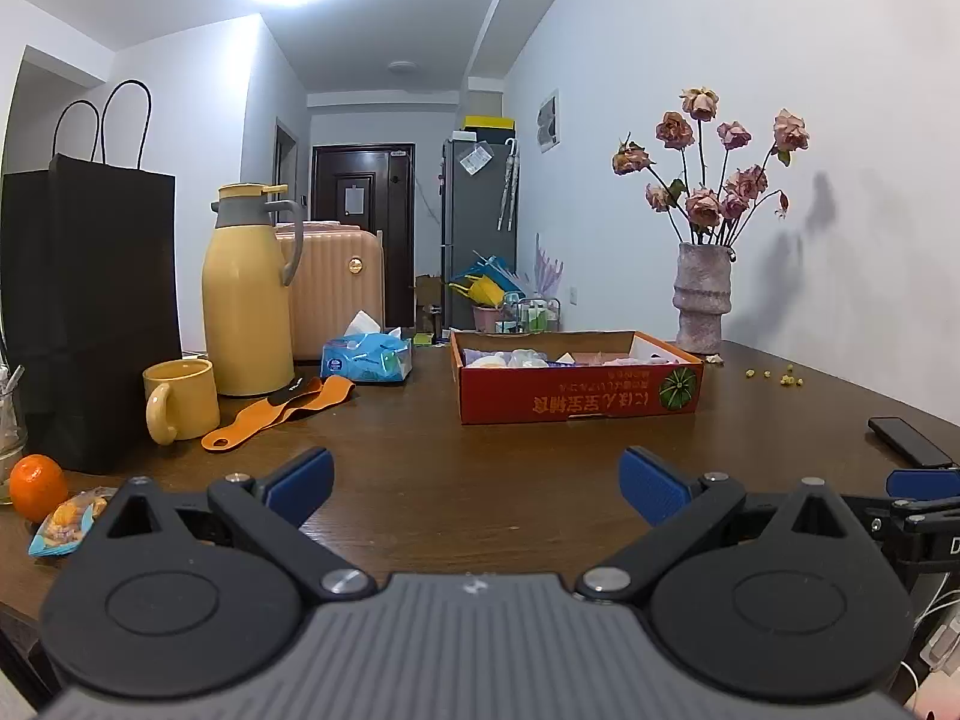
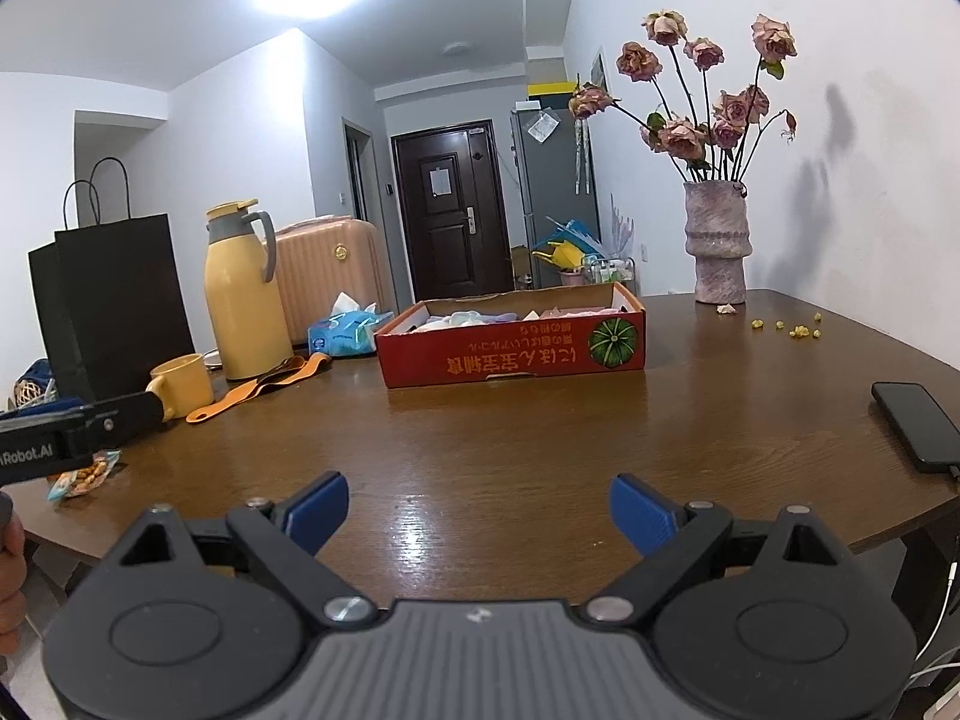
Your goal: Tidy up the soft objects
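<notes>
both tongs (image 1: pixel 474 489) (image 2: pixel 479 516) gape empty; red box (image 1: pixel 579 399) beyond, mug (image 1: pixel 180 399) left.

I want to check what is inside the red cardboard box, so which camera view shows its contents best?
The right wrist view: it looks down over the red cardboard box rim, showing pale soft items along its inside. The left wrist view sits lower, so the box front wall hides most of them.

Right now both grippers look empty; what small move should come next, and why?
Probably advance the right gripper toward the red cardboard box of pale soft items. Both it and the left gripper are open, holding nothing, with bare brown wooden table before the box.
</notes>
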Demonstrator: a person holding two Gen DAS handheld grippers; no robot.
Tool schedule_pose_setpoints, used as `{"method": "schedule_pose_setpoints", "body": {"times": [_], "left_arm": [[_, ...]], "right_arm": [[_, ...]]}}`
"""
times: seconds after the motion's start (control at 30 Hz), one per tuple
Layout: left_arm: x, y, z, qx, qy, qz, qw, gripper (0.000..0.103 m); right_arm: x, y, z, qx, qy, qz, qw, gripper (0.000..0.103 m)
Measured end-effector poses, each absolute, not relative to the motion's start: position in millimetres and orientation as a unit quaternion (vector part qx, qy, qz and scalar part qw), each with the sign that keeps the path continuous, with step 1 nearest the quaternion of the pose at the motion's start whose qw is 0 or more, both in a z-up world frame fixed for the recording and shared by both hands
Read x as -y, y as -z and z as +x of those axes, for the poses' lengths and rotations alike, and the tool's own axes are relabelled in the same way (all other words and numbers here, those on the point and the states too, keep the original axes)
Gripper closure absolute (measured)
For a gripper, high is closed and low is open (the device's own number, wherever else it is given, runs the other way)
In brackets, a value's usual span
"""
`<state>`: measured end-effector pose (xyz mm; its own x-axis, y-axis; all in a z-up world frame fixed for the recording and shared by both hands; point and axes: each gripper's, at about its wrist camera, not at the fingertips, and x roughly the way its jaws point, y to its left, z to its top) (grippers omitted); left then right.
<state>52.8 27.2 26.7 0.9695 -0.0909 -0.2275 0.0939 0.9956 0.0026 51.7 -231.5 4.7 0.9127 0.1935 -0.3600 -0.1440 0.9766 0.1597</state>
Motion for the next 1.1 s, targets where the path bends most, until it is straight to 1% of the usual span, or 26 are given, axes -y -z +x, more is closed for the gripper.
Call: {"method": "schedule_pose_setpoints", "body": {"times": [1.1], "left_arm": [[-26.9,-23.9,51.9,-0.117,0.048,0.009,0.992,0.0]], "right_arm": [[231.3,-3.0,51.0,-0.193,-0.089,0.071,0.975,0.009]]}}
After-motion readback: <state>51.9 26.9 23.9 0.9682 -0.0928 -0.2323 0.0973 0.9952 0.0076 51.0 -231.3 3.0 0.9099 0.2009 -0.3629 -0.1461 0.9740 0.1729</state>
